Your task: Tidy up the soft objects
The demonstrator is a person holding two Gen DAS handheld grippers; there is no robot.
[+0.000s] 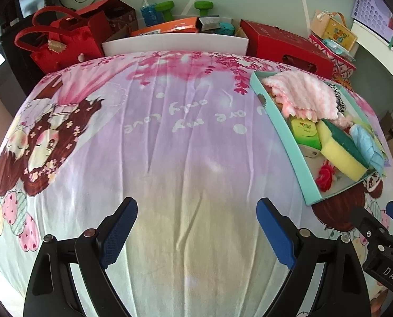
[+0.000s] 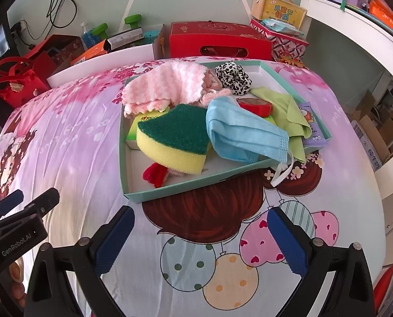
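Note:
A teal tray (image 2: pixel 170 191) on the bed holds soft things: a pink striped cloth (image 2: pixel 164 84), a yellow-green sponge (image 2: pixel 172 140), a blue face mask (image 2: pixel 244 134), a green cloth (image 2: pixel 289 111), a leopard scrunchie (image 2: pixel 232 78), a red tape roll (image 2: pixel 256 105) and a red fluffy piece (image 2: pixel 154 174). The tray also shows at the right of the left wrist view (image 1: pixel 281 132). My right gripper (image 2: pixel 200 240) is open and empty, just in front of the tray. My left gripper (image 1: pixel 196 232) is open and empty over bare bedsheet, left of the tray.
The cartoon-print sheet (image 1: pixel 149 137) covers the bed. Behind it stand a white headboard (image 1: pixel 175 42), a red bag (image 1: pixel 56 42), red boxes (image 2: pixel 217 39), green dumbbells (image 1: pixel 204 7) and a bottle (image 1: pixel 146 10). A white shelf (image 2: pixel 355 26) runs along the right.

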